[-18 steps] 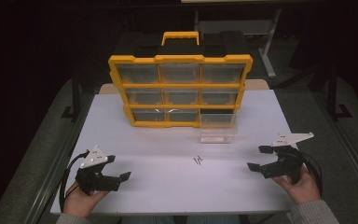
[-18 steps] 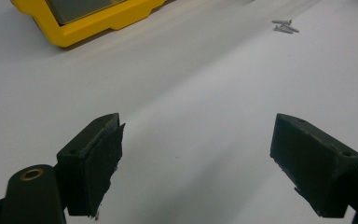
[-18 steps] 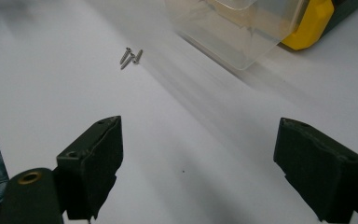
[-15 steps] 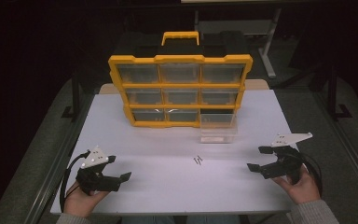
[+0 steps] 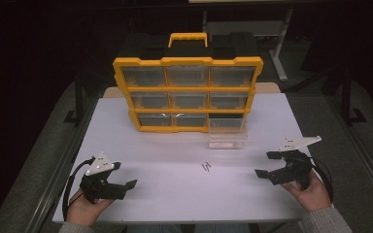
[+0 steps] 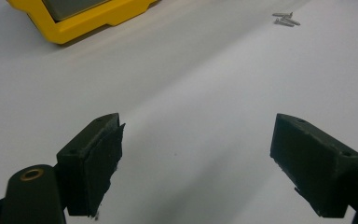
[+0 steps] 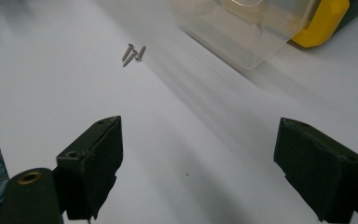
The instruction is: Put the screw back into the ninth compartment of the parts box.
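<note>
Left gripper point(image 5: 124, 175) jaws wide apart, empty, low over white table point(image 5: 165, 194). Right gripper point(image 5: 268, 164) likewise spread, empty. Between them, well apart from both, small cluster of screws point(image 5: 206, 167). Beyond: clear drawer point(image 5: 227, 136) pulled out, touching yellow organizer point(image 5: 188, 94). Nothing blocks screws.

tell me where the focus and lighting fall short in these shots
High view: room beyond the table is almost black, and the screws are tiny specks. Left gripper view: jaws soft, screws small. Right gripper view: clear drawer hazy with glare.
</note>
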`<state>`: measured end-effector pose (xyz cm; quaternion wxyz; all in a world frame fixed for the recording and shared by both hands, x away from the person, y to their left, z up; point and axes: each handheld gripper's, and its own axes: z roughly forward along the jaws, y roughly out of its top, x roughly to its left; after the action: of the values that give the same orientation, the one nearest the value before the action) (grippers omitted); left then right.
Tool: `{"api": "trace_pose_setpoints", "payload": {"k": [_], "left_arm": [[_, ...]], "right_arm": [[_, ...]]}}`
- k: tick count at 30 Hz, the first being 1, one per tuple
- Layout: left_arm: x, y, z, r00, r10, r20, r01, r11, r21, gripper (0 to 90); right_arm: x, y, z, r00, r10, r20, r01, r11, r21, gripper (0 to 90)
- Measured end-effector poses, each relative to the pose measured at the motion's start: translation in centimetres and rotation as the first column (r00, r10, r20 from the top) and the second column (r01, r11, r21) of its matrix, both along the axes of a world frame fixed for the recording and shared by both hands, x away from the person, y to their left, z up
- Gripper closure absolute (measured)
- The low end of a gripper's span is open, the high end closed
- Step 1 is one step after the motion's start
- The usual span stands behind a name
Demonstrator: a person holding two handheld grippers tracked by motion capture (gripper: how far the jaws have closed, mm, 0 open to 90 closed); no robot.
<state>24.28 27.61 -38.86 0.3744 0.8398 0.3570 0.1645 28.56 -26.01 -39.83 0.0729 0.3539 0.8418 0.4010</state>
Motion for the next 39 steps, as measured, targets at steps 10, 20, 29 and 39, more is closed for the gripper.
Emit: {"api": "trace_pose_setpoints", "payload": {"k": [10, 20, 29, 39], "left_arm": [[0.0, -0.2, -0.1, 0.9999, 0.001, -0.012, -0.001, 1.0000, 0.001, 16.2], [0.0, -0.2, -0.1, 1.0000, -0.002, -0.006, 0.002, 1.0000, 0.008, 16.1], [-0.1, -0.1, 0.0, 1.0000, 0.004, -0.002, -0.004, 1.0000, 0.006, 16.1], [0.0, 0.1, 0.0, 1.0000, -0.004, -0.009, 0.005, 0.9998, 0.018, 16.2]], "right_arm": [[0.6, 0.5, 0.4, 0.9995, -0.004, -0.031, 0.003, 1.0000, -0.009, 14.7], [1.7, 2.3, 1.6, 0.9982, 0.041, -0.044, -0.041, 0.9990, -0.016, 18.7], [2.8, 5.8, 1.7, 0.9895, 0.126, -0.071, -0.130, 0.9900, -0.054, 32.3], [4.2, 9.4, 0.6, 0.9776, 0.178, -0.112, -0.190, 0.9768, -0.100, 50.0]]}}
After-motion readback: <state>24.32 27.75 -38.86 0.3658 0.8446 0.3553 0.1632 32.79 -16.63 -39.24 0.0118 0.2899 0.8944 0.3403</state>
